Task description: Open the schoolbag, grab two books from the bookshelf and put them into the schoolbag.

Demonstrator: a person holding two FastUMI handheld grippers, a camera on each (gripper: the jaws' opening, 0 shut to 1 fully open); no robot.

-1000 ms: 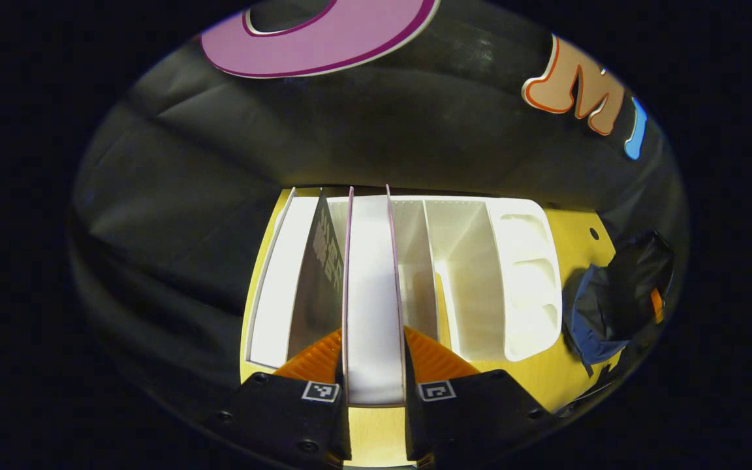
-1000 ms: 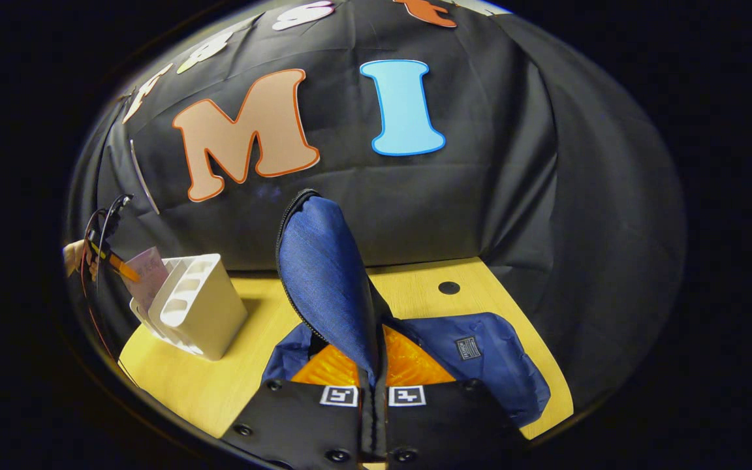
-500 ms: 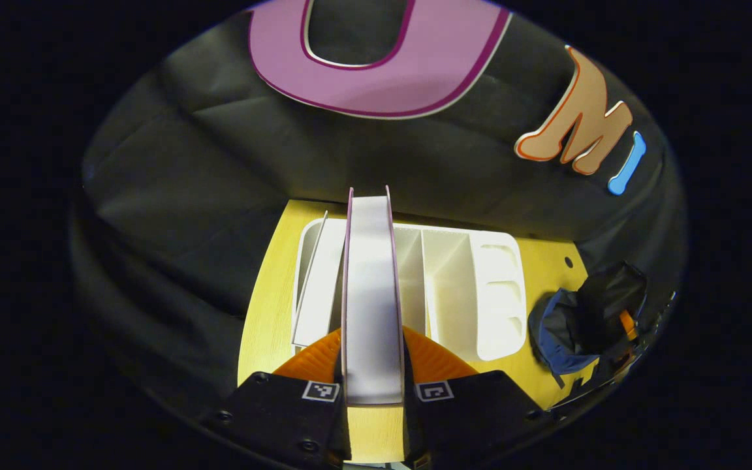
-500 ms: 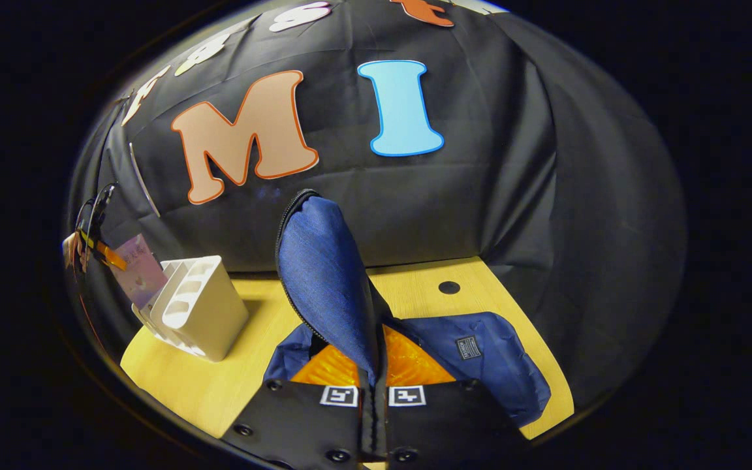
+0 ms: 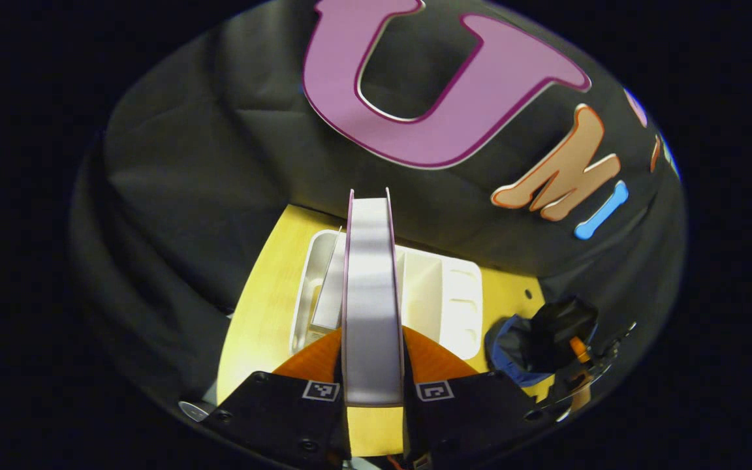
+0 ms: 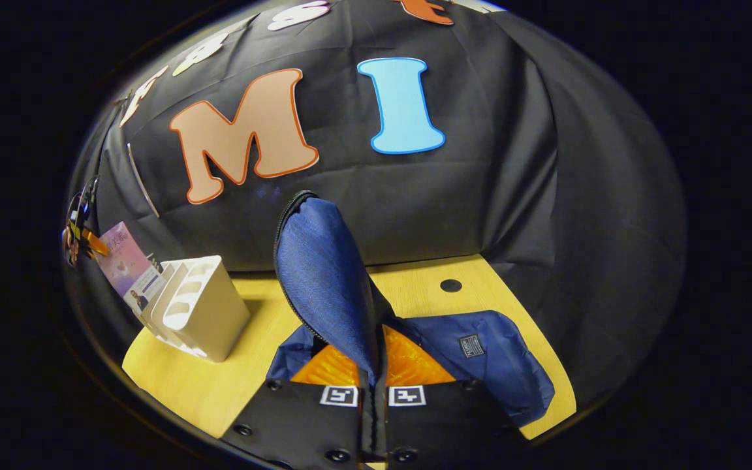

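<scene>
In the left gripper view a book (image 5: 372, 300) stands on edge between the orange fingers (image 5: 307, 359) of the left gripper (image 5: 372, 365), which are closed against its two covers and hold it above the white bookshelf (image 5: 454, 307) on the yellow bench (image 5: 258, 326). In the right gripper view the right gripper (image 6: 373, 369) has its fingers (image 6: 324, 372) pressed nearly together on the raised flap of the blue schoolbag (image 6: 324, 274). The rest of the bag lies on the bench to the right of the bookshelf (image 6: 200, 307), and the left gripper (image 6: 79, 228) holds the book (image 6: 125, 261) above the shelf's far left end.
</scene>
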